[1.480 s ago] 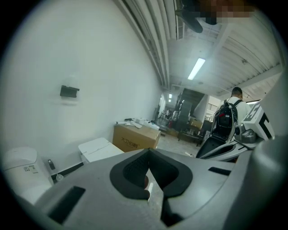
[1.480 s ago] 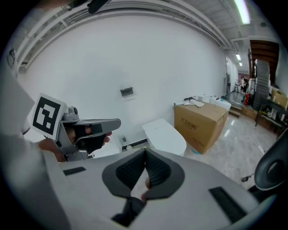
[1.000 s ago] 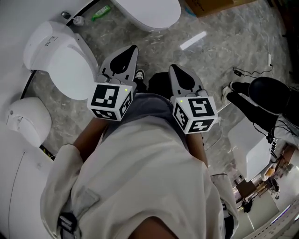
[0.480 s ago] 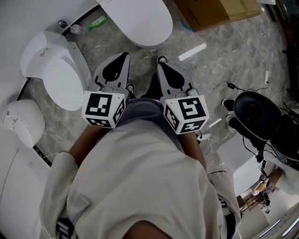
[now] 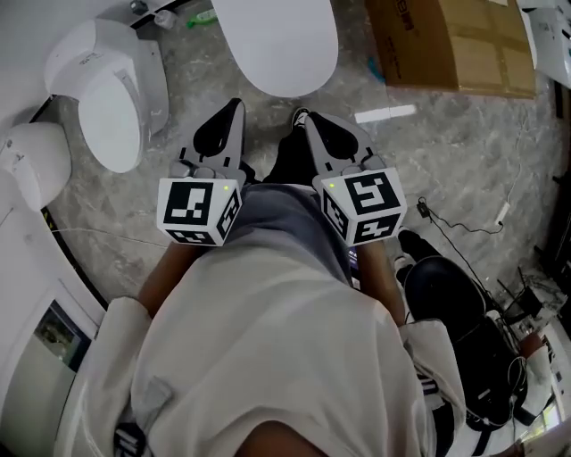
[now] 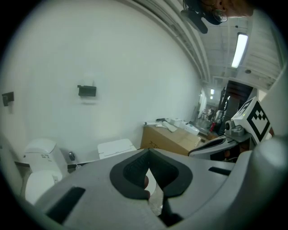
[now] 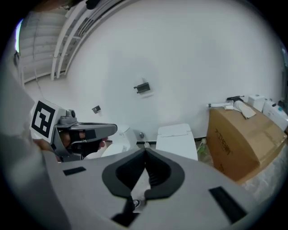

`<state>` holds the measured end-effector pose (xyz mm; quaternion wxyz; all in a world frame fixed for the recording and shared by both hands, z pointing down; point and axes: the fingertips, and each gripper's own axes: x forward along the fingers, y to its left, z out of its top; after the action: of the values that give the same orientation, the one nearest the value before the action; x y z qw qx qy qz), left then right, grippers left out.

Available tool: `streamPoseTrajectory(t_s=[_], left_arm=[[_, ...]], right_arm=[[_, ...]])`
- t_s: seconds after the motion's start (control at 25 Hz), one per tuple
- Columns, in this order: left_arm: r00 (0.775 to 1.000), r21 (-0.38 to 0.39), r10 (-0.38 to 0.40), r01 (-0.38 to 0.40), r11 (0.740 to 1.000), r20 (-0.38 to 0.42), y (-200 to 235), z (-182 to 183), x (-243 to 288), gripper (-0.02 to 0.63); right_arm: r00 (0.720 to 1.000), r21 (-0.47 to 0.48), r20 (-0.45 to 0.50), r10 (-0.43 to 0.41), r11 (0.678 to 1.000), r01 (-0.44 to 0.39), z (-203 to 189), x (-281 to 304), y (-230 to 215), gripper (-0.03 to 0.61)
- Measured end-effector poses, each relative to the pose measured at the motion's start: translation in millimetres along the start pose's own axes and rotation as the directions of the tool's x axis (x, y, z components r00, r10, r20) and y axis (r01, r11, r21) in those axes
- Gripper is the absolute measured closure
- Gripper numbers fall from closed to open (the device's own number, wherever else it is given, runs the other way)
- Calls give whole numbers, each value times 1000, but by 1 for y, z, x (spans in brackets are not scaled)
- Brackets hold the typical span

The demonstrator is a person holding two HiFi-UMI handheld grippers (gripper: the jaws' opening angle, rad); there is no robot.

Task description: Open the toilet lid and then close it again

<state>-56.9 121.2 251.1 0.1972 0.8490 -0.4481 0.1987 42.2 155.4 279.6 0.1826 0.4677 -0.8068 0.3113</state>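
Observation:
A white toilet with its lid (image 5: 278, 40) down stands at the top middle of the head view, straight ahead of me. It also shows as a white toilet (image 6: 116, 147) in the left gripper view and as a white toilet (image 7: 176, 137) in the right gripper view. My left gripper (image 5: 235, 108) and right gripper (image 5: 309, 120) are held side by side in front of my body, pointing toward it and still well short of it. Both are shut, the left gripper (image 6: 148, 151) and the right gripper (image 7: 145, 151) each with nothing between the pads.
A second white toilet (image 5: 109, 96) and a third (image 5: 31, 165) stand along the wall at the left. A cardboard box (image 5: 455, 45) sits at the top right, a black stool (image 5: 442, 294) and floor cables (image 5: 464, 225) at the right. A green bottle (image 5: 202, 17) lies by the wall.
The view has swung so the toilet with the closed lid is now straight ahead and the cardboard box has come into sight. Both grippers have drawn closer together, still shut.

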Motion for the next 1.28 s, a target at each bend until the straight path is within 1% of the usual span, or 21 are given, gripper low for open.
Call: streamPoseTrajectory(t_s=[0.12,0.2,0.36,0.52,0.68,0.8,1.04,1.28], left_arm=[[996,-43,89,-90,995,-12,-6,0,10,611],[991,-72,136,-137,988,-17,-6,-2,13,611],[978,-121,205,-207,971,-27,1,-13,18,611],[968,-186,249,-251,950,-34,10,-27,20,611],[959,-268,278,-280,922,-49,25,-48,21,611],[957,-313,283,-288,905,-63,35,-64,29,611],[954,-375,283,-299,878,-99,55,-95,57,611],[953,-433,273,-303,849,-132,75,-138,75,611]], right_arm=[[994,-43,-50,92,995,-94,3,7,-16,568],[988,-62,-75,132,989,-137,3,11,-22,568],[978,-83,-105,182,978,-191,4,25,-30,568],[967,-110,-136,214,967,-229,5,39,-28,569],[958,-144,-176,228,956,-254,4,53,-19,568],[956,-144,-185,229,956,-257,4,61,-18,568],[945,-135,-227,235,954,-270,-5,80,-24,568],[945,-122,-251,211,961,-247,-22,101,-26,568]])
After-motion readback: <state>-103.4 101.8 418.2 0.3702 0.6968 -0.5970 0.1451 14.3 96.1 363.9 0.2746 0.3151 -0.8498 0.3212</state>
